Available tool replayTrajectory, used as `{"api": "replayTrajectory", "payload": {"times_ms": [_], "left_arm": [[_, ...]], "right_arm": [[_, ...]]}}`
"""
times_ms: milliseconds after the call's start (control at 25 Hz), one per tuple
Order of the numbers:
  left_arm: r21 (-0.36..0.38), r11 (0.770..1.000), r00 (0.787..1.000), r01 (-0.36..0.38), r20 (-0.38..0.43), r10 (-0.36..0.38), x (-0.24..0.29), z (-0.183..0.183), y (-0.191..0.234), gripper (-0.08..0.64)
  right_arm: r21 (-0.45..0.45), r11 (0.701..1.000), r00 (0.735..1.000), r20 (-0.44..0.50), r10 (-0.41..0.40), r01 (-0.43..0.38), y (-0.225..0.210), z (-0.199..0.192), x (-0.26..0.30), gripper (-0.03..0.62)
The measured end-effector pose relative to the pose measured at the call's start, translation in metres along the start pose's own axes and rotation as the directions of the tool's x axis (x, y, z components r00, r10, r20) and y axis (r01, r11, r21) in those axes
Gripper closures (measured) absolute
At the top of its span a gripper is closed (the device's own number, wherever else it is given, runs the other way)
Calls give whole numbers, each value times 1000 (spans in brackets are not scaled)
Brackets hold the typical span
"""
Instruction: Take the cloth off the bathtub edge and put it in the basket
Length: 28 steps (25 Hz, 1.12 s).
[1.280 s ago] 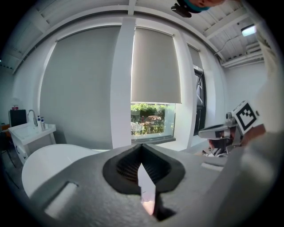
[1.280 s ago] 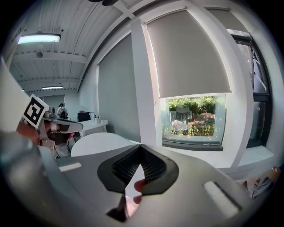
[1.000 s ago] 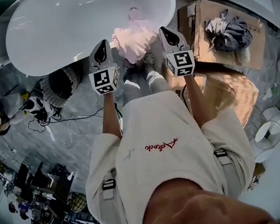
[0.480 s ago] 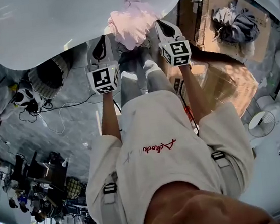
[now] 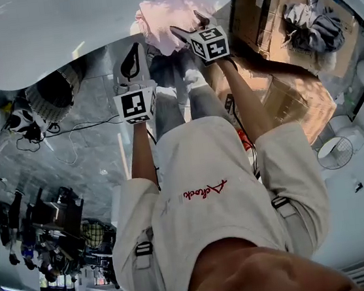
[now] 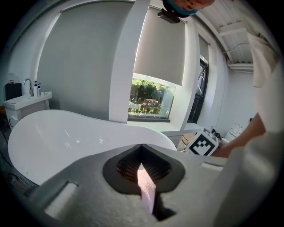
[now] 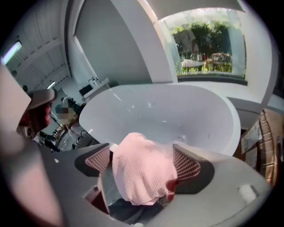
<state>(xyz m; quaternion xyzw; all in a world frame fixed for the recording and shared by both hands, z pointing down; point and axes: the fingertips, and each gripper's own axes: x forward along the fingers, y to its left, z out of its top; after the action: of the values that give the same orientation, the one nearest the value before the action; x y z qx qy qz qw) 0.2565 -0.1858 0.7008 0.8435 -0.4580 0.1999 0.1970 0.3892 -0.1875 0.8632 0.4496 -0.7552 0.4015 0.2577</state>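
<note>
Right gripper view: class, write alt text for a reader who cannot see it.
The jaws of the right gripper have just been opening and stand on either side of a pink cloth hung on the edge of a white bathtub. A window is behind.

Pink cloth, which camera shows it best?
The right gripper view: the cloth fills the middle, weave clear, hanging over the tub rim. The head view shows it small at the top edge; the left gripper view shows only a pink sliver, if that's it.
</note>
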Motion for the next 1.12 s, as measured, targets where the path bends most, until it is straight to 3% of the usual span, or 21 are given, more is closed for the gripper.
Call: {"api": "replayTrajectory", "payload": {"times_ms": [80,160,400,600,720,960,1120], "left_arm": [[-6,1000,1000,-6,-5,6,-2,-5,2,560],[-12,1000,1000,-17,-9,17,-4,-8,7,560],[-25,998,998,-49,-25,49,-11,-19,26,560],[-31,997,997,-70,-15,70,-19,-20,38,560],[-30,997,997,-75,-2,75,-21,-15,43,560],[-31,997,997,-76,26,77,-21,-3,48,560],[-29,997,997,-76,16,76,-21,-5,49,560]], "right_arm": [[-23,1000,995,-102,16,-19,-1,-18,27,62],[-73,997,981,-195,17,-32,-2,-32,47,8],[-110,991,927,-374,34,-81,2,-61,92,-3],[-77,993,903,-427,52,-93,5,-73,108,-2],[-132,989,881,-474,-5,-66,-7,-79,109,24],[-181,979,856,-516,-9,-99,-1,-87,106,107],[-286,951,869,-494,-40,-119,5,-74,103,212]]}}
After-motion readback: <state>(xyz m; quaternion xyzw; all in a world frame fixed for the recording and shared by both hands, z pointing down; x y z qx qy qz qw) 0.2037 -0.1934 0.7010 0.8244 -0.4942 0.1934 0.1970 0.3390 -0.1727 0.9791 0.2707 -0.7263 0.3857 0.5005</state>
